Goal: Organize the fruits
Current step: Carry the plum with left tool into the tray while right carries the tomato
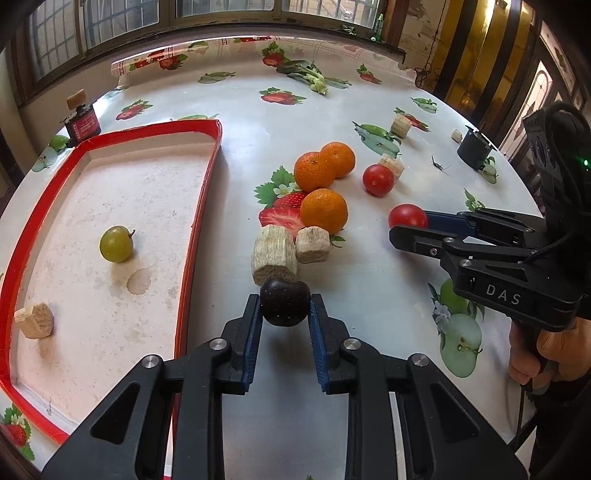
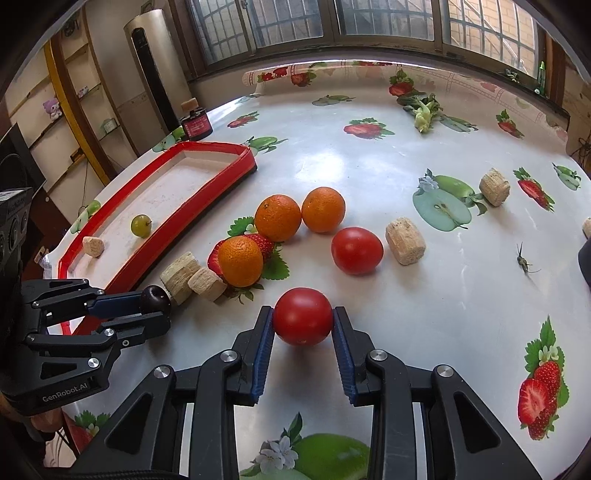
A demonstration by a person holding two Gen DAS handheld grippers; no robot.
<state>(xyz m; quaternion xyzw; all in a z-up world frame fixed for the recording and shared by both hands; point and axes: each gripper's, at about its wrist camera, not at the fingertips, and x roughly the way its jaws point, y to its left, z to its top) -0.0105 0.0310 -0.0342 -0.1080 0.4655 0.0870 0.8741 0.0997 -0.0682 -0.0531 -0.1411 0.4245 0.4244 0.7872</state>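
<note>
Bright daylight from far windows (image 2: 369, 22). Glare on the glossy tablecloth (image 2: 332, 162); soft shadows near fruit. Sharp throughout, heavy fisheye bending, dark corners.

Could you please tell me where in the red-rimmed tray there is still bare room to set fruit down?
The red-rimmed tray is mostly bare: its whole far half beyond the green grape, and the stretch between the grape and the near rim. Only the wood chunk sits at its left edge. Outside the tray it is crowded: three oranges and wood blocks cluster beside the tray's right rim.
</note>
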